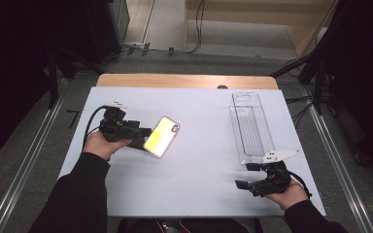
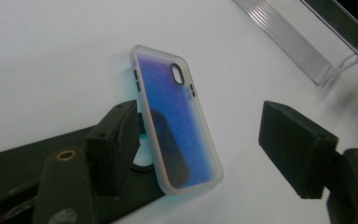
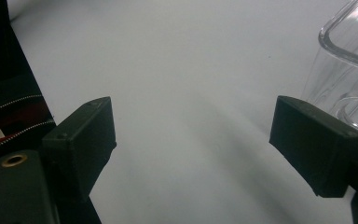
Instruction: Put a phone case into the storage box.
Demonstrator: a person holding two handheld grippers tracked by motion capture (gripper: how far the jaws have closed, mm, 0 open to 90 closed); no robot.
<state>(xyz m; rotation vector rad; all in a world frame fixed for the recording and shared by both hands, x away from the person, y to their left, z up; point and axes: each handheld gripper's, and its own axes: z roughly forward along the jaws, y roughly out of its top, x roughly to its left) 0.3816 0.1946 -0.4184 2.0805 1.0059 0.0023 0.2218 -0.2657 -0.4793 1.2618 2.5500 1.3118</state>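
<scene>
Phone case (image 2: pixel 177 126) lies on the white table (image 1: pixel 199 179), between your left gripper (image 1: pixel 143 137)'s parted jaws, not yet pinched. Right gripper (image 1: pixel 246 175) idles agape beside the clear tray (image 1: pixel 249 125). Judged: pickup barely begun, transfer remaining

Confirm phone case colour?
Translucent frosted rim, blue-purple back; the phone case shows best in the left gripper view.

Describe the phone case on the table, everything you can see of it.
The phone case is a soft-looking frosted shell with translucent pale edges, an oval camera cutout near one end and small side button slots. Its back looks blue-violet in the left gripper view and glossy yellow in the high view. It lies tilted on the white table, between the left gripper's open jaws, against one of them.
</scene>
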